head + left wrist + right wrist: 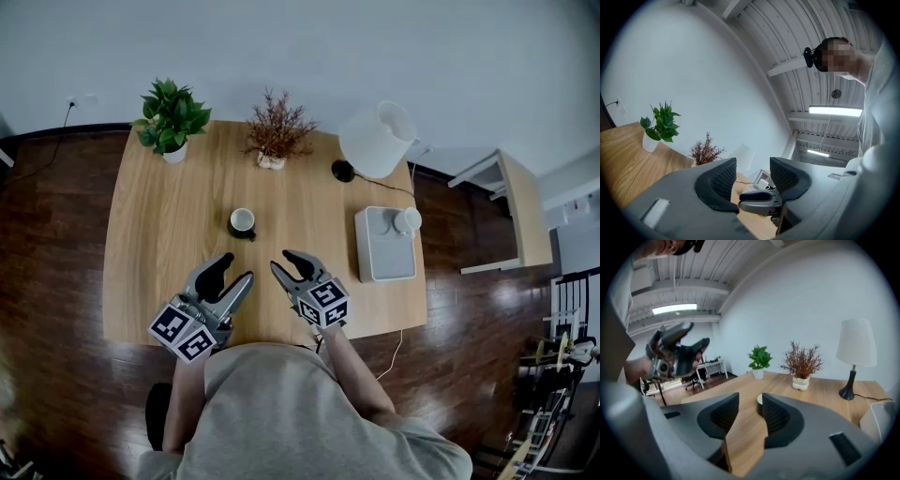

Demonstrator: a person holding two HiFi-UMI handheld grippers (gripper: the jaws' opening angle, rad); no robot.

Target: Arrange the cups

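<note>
Along the far edge of your table [150, 281] stand a leafy green plant [172, 117] in a white pot, a dry reddish-brown sprig [277, 129] in a small white pot, and a lamp [378, 139] with a white shade and a black base. To your right sits a pale grey tray [382, 258], and a second cup [408, 220] stands at its far right corner. Past the table's right end is a light wooden side table [520, 206] on the dark plank floor [56, 244]. The way from your fingertips to the middle of the table runs over bare wood.

The tabletop is light, straight-grained wood with a squared edge. The tray is smooth and matte, a block with rounded corners. Both grippers are dark grey, with curved fingers whose inner pads are ribbed, and each carries a cube of black-and-white square markers.

The cup [243, 219] is small, round and white. It sits on a dark saucer [240, 232] near the table's centre, beyond both sets of fingertips. Your left gripper [239, 268] has its jaws apart with nothing between them, and the cup lies a little farther up the table from its tips. Your right gripper [282, 261] also has its jaws apart, with only tabletop in the gap. The cup lies ahead and to its left, and in the right gripper view its rim peeks out past the tip of one jaw. Neither gripper touches it.
</note>
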